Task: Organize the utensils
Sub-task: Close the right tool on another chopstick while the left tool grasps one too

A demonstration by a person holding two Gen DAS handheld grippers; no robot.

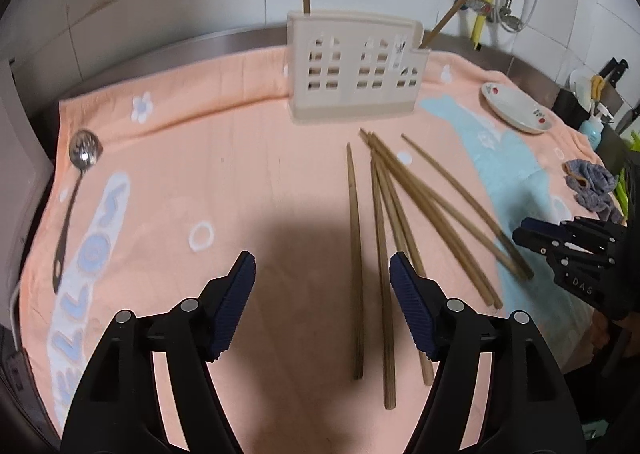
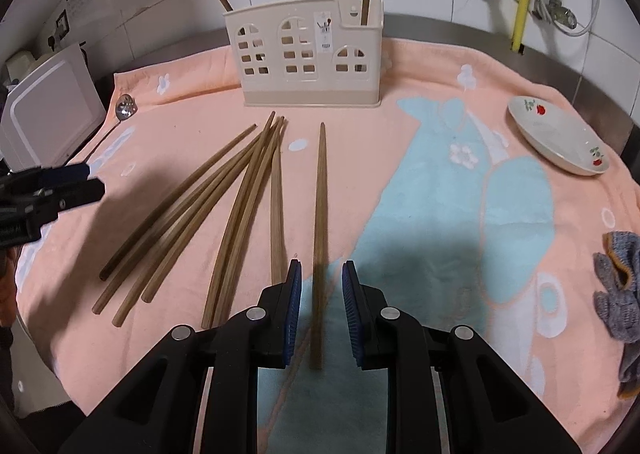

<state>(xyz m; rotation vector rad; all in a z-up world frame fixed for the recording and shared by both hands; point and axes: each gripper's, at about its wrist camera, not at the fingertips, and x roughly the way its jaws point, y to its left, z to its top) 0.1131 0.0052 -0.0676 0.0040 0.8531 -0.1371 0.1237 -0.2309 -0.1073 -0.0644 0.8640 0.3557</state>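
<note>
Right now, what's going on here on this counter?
A person with two handheld grippers is sorting chopsticks into the beige holder, which already has two standing in it. The right gripper is open with its fingers on either side of one chopstick, not yet closed on it. The left gripper is open, holding nothing. Several more chopsticks lie on the peach towel, and a slotted spoon waits at the left edge.
</note>
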